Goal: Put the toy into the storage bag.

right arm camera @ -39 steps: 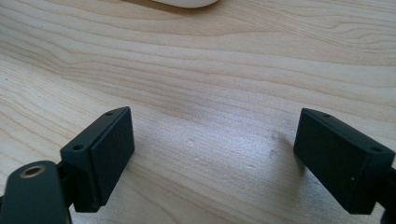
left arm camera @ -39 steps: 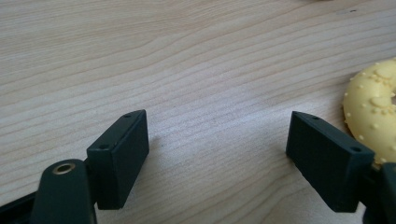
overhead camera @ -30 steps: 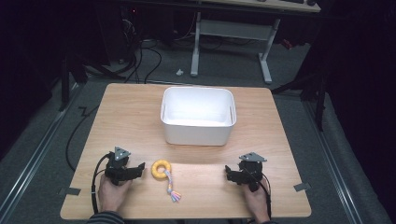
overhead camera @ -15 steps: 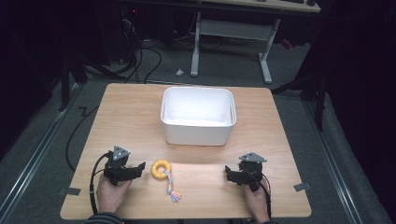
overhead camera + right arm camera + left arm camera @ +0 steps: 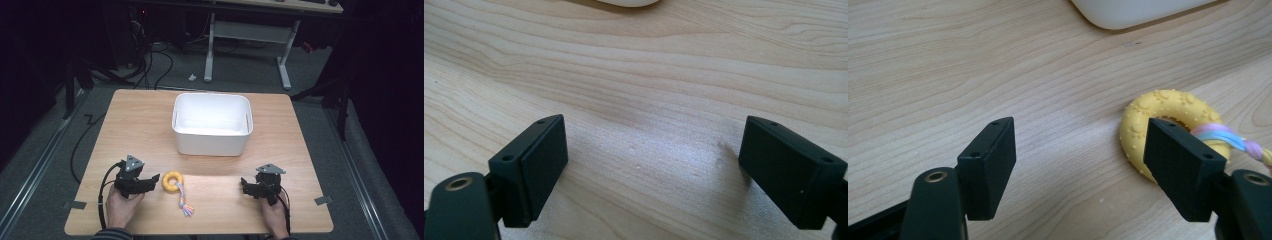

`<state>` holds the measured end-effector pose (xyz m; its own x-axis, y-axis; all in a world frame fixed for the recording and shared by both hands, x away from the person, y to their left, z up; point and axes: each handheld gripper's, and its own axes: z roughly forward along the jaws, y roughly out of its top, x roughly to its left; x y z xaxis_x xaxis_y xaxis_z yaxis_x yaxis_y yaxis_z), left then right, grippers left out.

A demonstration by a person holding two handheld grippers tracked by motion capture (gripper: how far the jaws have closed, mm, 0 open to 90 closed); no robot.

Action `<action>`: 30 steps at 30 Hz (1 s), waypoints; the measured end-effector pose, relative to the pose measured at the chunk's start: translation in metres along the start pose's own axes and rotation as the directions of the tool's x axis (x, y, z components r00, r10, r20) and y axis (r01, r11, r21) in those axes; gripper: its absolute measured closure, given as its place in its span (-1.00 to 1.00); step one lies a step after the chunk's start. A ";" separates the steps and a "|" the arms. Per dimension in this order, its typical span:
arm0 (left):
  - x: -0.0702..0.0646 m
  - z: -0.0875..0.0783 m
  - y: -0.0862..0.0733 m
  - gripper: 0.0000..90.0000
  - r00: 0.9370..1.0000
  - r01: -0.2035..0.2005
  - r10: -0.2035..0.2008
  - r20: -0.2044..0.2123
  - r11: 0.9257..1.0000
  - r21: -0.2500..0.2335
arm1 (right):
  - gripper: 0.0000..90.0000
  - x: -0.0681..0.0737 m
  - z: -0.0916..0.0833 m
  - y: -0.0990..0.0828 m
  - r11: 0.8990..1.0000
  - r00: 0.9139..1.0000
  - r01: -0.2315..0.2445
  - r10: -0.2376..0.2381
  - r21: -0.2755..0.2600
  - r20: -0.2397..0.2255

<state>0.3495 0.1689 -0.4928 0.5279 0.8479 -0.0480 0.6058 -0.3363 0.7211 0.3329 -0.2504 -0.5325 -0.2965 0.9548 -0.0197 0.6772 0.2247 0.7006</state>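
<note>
A yellow studded rubber ring (image 5: 173, 181) (image 5: 1148, 117) with a pastel rope tail (image 5: 184, 203) lies on the wooden table (image 5: 145, 125) near its front edge. My left gripper (image 5: 151, 181) (image 5: 1080, 165) sits just left of the ring, pointing at it. Its jaws have just been closing but stand open, with bare table between them and the ring behind the right jaw. My right gripper (image 5: 245, 186) (image 5: 654, 165) rests at the front right, open over bare wood.
A white plastic bin (image 5: 211, 124) stands in the middle of the table, behind the ring; its rim shows at the top of both gripper views (image 5: 1133, 10). Tape marks the front table corners. Cables and a desk frame lie on the floor beyond.
The left gripper has lifted slightly and edged toward the ring. The right gripper, ring and bin have not moved.
</note>
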 end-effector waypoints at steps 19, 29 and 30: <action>-0.024 0.011 0.022 -0.17 0.994 -0.093 0.087 0.062 0.991 0.101 | -0.73 0.001 0.000 0.000 1.000 1.000 0.012 -0.012 0.000 -0.012; -0.031 0.022 0.030 -0.10 0.992 -0.119 0.111 0.051 0.977 0.174 | -0.73 0.002 0.000 0.000 1.000 1.000 0.017 -0.017 0.000 -0.015; -0.032 0.023 0.031 -0.10 0.993 -0.118 0.112 0.047 0.977 0.179 | -0.73 0.002 0.000 0.000 1.000 1.000 0.016 -0.016 -0.001 -0.016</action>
<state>0.3654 0.1221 -0.4851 0.6195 0.7850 0.0006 0.6358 -0.5023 0.5860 0.3317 -0.2490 -0.5325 -0.3181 0.9479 -0.0200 0.6719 0.2403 0.7006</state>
